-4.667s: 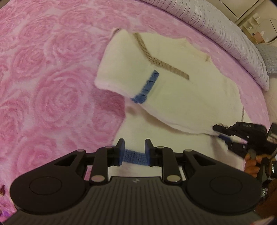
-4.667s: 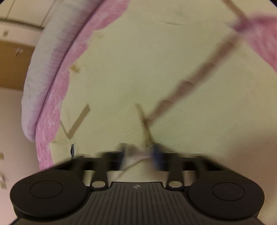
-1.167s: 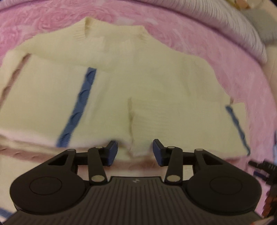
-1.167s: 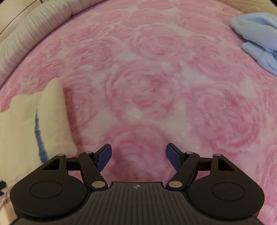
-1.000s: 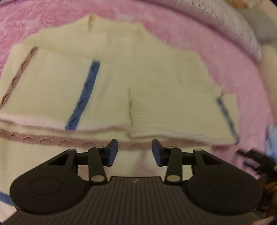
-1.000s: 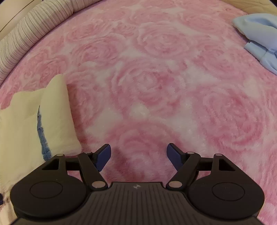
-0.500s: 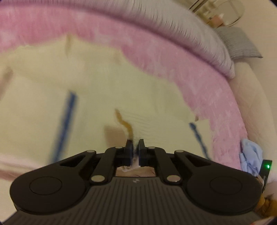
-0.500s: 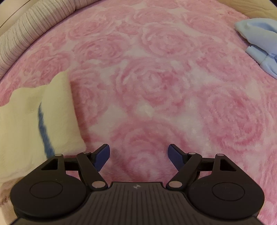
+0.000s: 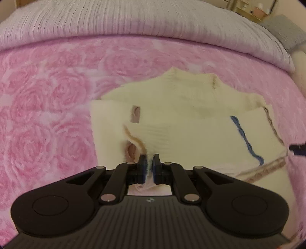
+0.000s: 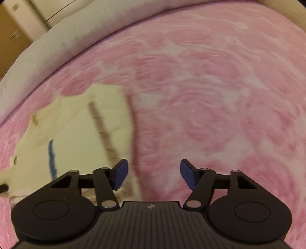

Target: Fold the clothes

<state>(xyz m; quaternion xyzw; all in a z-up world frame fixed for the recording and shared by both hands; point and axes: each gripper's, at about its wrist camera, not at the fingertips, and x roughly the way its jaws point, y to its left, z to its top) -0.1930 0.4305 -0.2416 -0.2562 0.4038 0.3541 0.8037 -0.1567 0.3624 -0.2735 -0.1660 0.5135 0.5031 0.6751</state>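
Note:
A cream knit sweater (image 9: 191,118) with blue and brown cable stripes lies partly folded on the pink rose blanket (image 9: 47,115). My left gripper (image 9: 149,166) is shut on a bunched fold of the sweater at its near edge. In the right wrist view the sweater (image 10: 80,138) lies at the left, blurred. My right gripper (image 10: 154,173) is open and empty over the blanket, just right of the sweater's edge; its left finger (image 10: 120,172) is next to the brown stripe. The right gripper's tip (image 9: 298,147) shows at the right edge of the left wrist view.
A lilac-grey ribbed duvet roll (image 9: 133,17) runs along the far edge of the bed, also in the right wrist view (image 10: 38,53). Cupboards (image 10: 15,23) stand beyond it. Pink blanket (image 10: 220,95) stretches to the right of the sweater.
My left gripper closed on the sweater's near fold and has pulled it over, so the sweater looks narrower. My right gripper stayed open and swung left toward the sweater's edge.

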